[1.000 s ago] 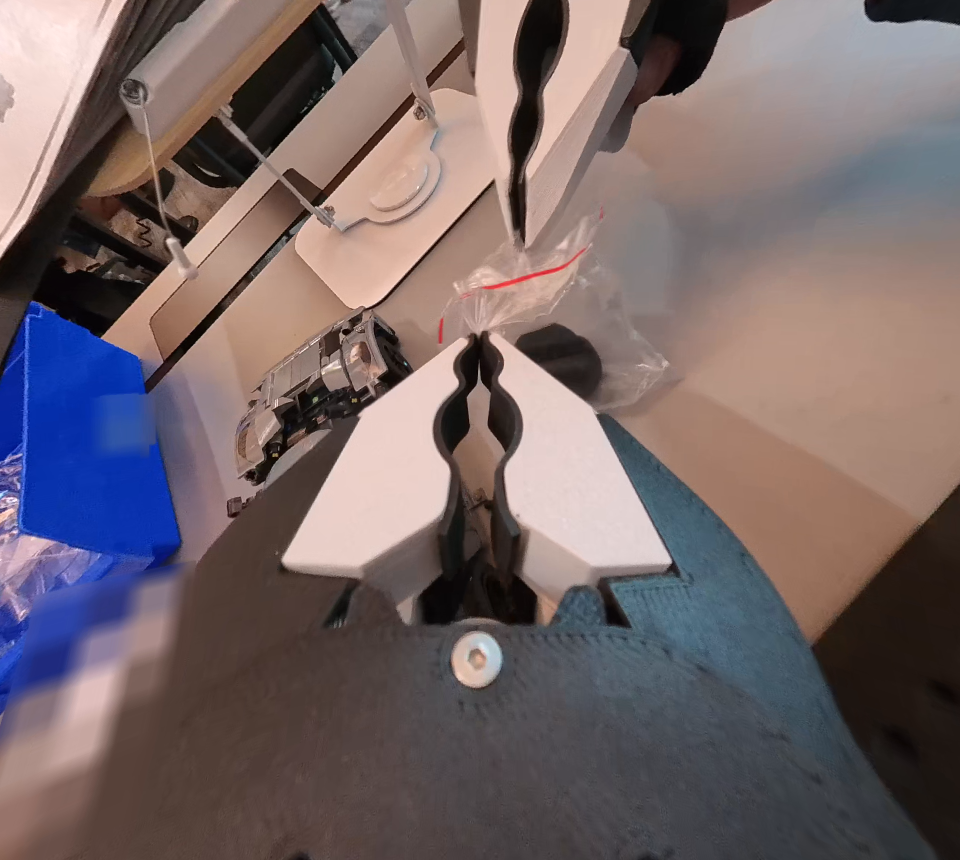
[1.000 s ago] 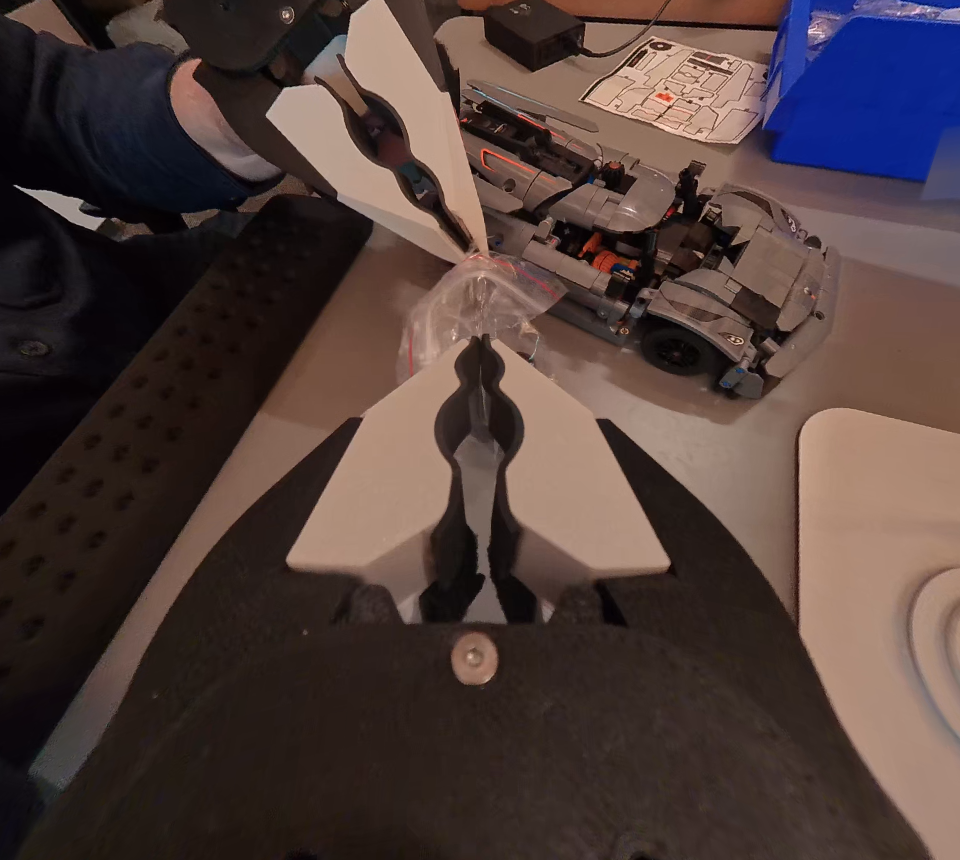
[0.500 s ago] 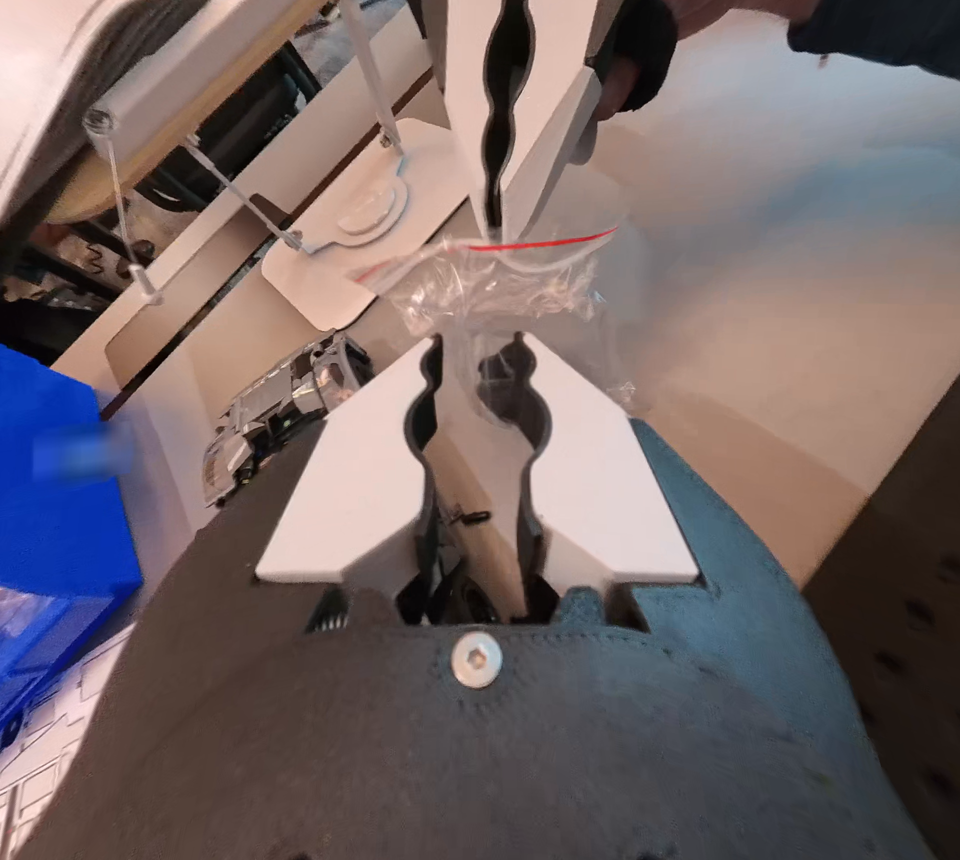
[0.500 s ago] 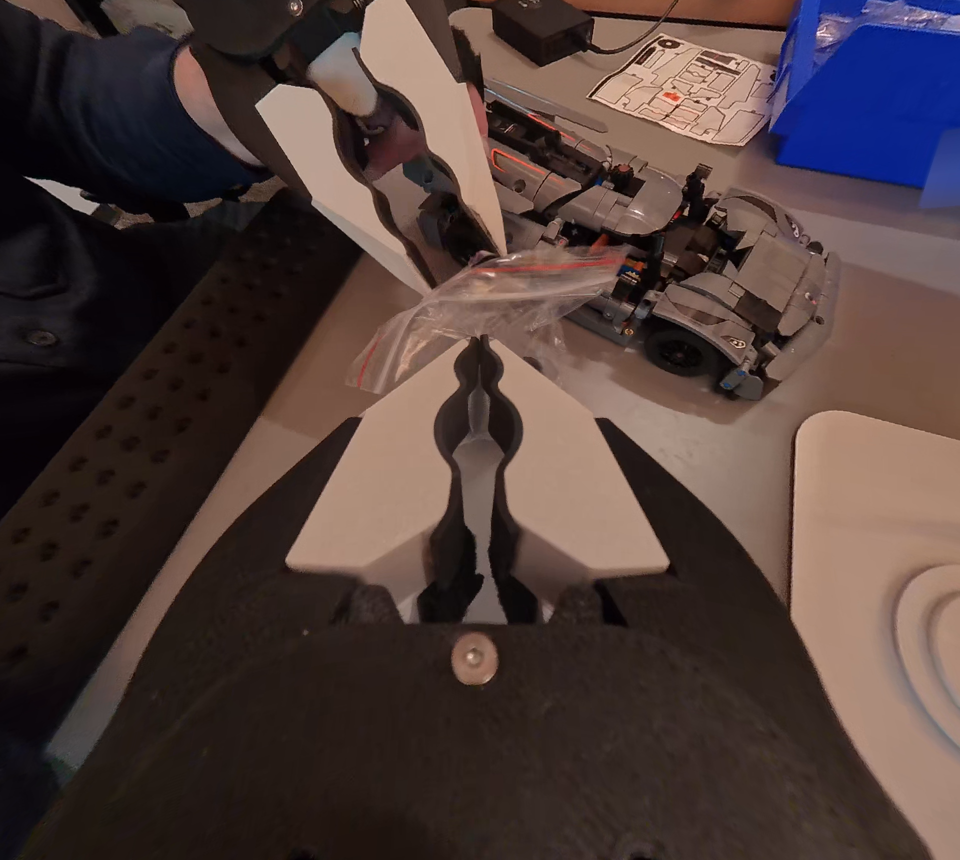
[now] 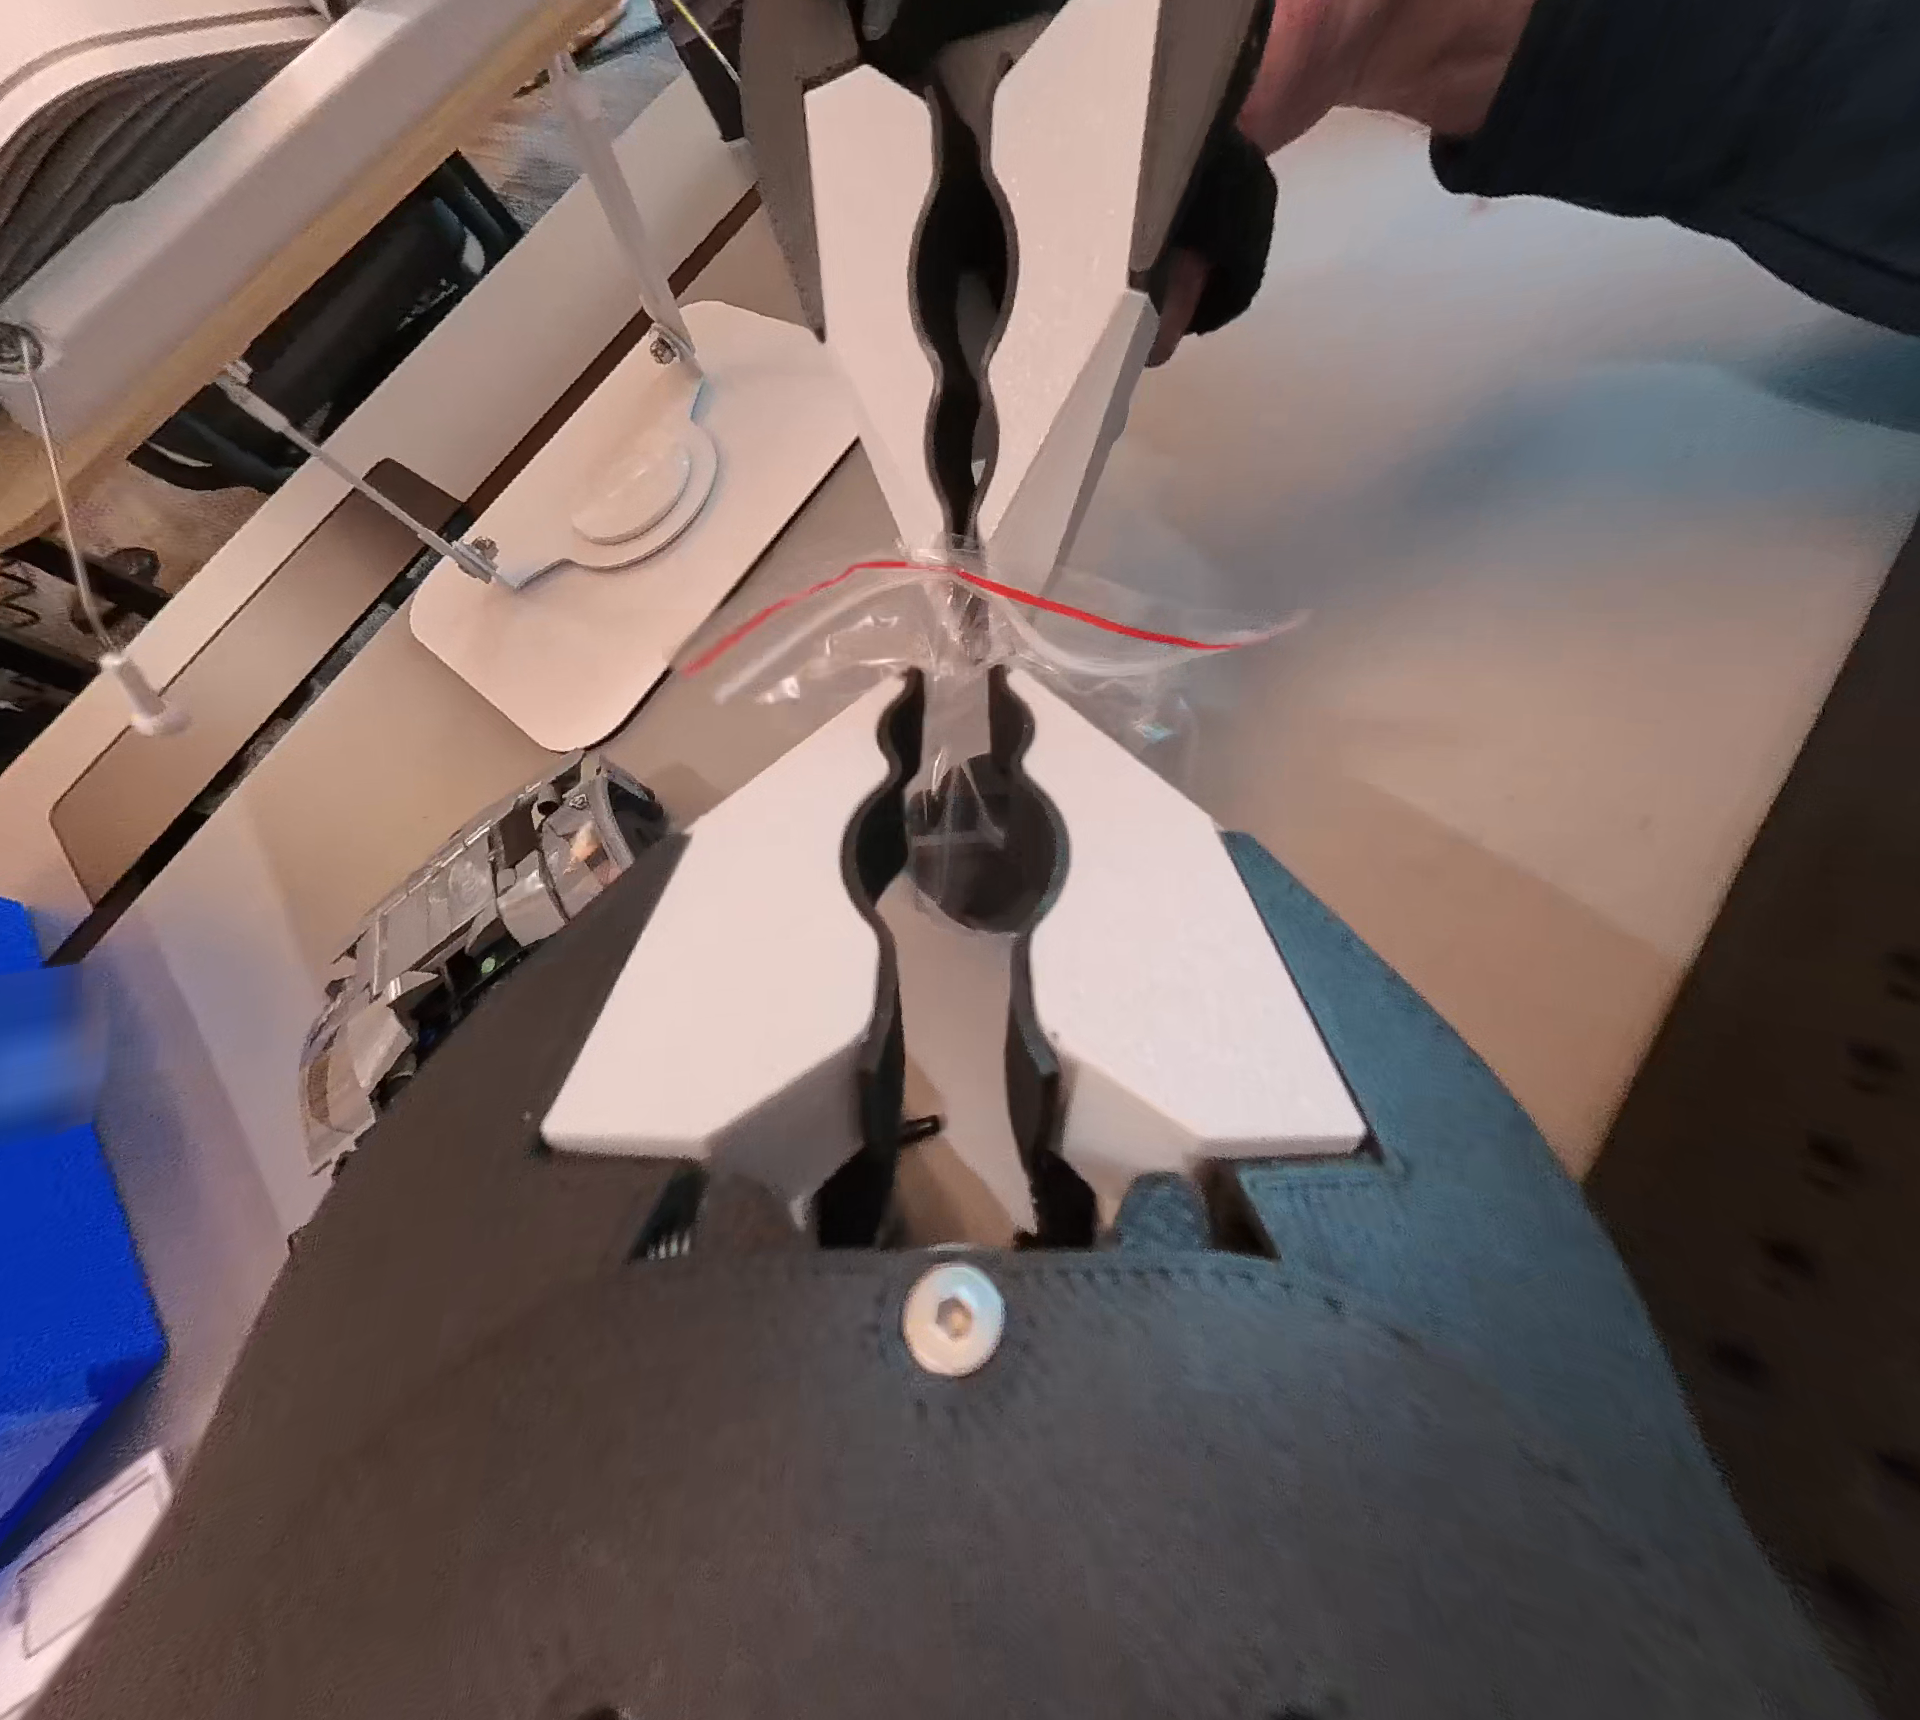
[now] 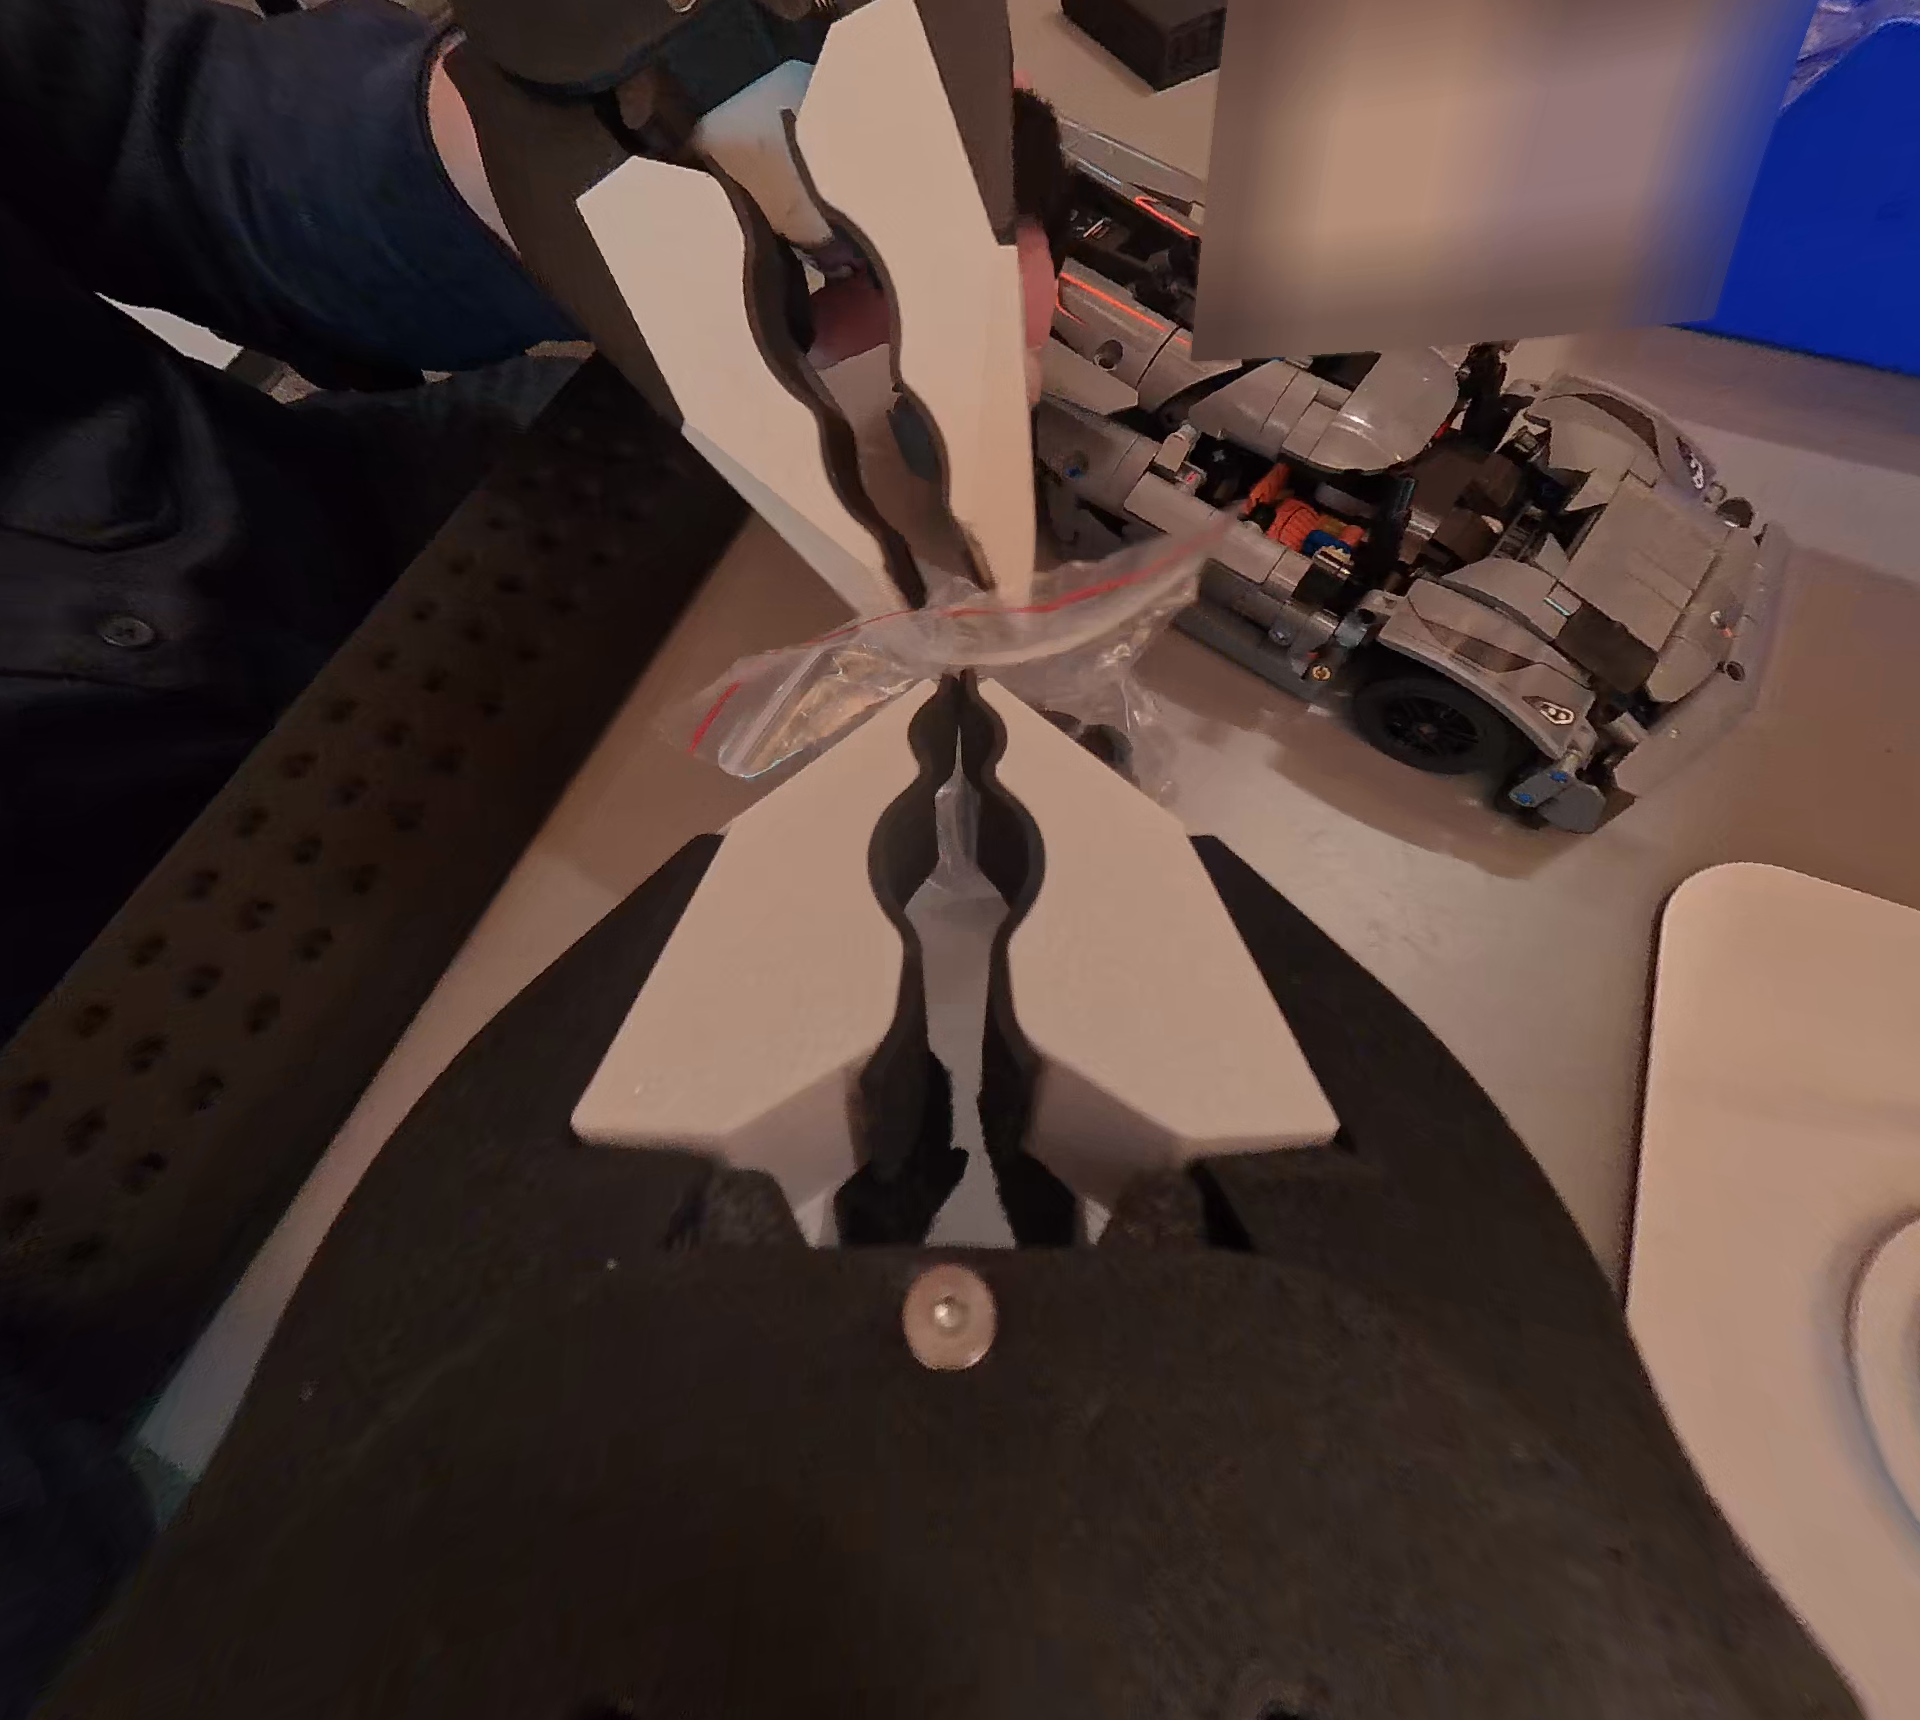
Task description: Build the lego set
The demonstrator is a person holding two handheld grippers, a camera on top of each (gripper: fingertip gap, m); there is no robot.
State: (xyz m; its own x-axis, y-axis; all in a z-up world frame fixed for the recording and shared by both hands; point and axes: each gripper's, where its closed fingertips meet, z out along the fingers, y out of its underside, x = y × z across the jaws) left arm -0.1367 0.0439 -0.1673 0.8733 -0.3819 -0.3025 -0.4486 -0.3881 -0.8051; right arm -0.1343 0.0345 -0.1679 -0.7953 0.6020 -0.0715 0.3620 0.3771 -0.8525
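— What am I looking at between the wrist views?

— I'm seeing a small clear plastic bag (image 6: pixel 935 631) with a red zip line along its mouth. It's hanging in the air above the grey table, crumpled and stretched sideways, with something small and dark sitting inside it.

— And the model?

— The grey lego car (image 6: pixel 1455 548) is sitting upright on its black wheels just beyond the bag, nose pointing right, orange and blue parts showing through its open middle. In the left view I'm only catching its tail end (image 5: pixel 468 922).
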